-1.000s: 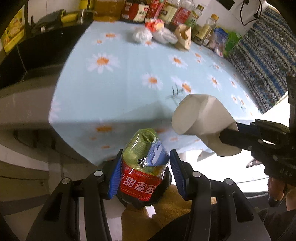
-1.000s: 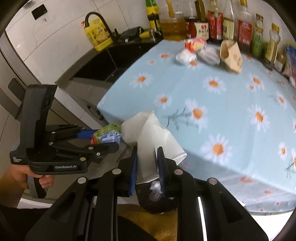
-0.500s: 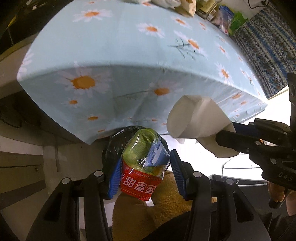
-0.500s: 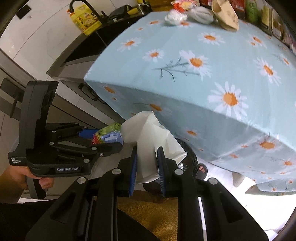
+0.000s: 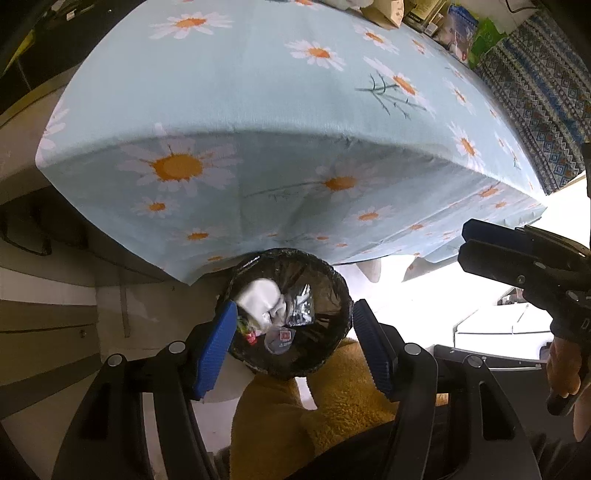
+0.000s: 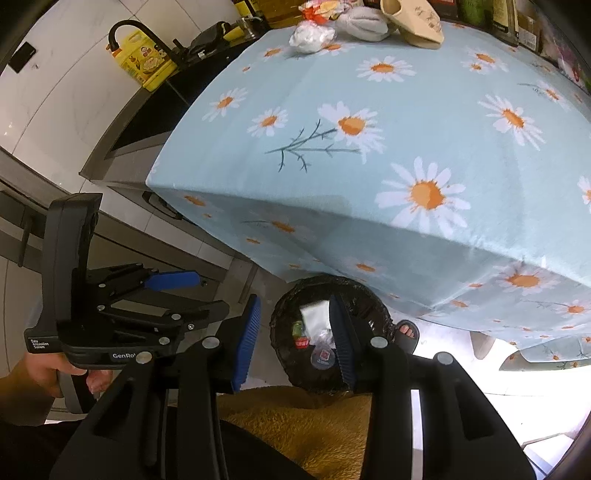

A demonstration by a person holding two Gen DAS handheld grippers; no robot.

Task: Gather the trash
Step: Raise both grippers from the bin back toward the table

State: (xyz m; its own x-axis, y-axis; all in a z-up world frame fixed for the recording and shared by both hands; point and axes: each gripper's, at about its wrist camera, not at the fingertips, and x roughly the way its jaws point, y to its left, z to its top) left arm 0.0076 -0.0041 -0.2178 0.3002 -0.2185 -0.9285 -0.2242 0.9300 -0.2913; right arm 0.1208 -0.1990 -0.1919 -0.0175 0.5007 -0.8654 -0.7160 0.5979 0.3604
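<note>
A round bin lined with a black bag (image 5: 334,295) stands on the floor under the table's front edge; it also shows in the right wrist view (image 6: 369,295). Inside lie a white paper cup (image 5: 258,297), the red and green snack packet (image 5: 246,330) and clear wrappers (image 5: 301,314). My left gripper (image 5: 291,343) is open and empty right above the bin. My right gripper (image 6: 295,341) is open and empty above the bin's left rim. More trash sits at the table's far end: a white crumpled bag (image 6: 312,35), a grey wad (image 6: 364,22) and a tan paper bag (image 6: 413,22).
The table wears a blue daisy cloth (image 5: 280,96) that hangs down over the bin. A dark counter with a sink tap (image 6: 129,29) and a yellow bottle (image 6: 147,66) stands left. Bottles line the far table edge. A sandalled foot (image 6: 404,332) is beside the bin.
Both grippers opened over the bin. The snack packet dropped from the left one and the white paper cup from the right one; both now lie in the bin.
</note>
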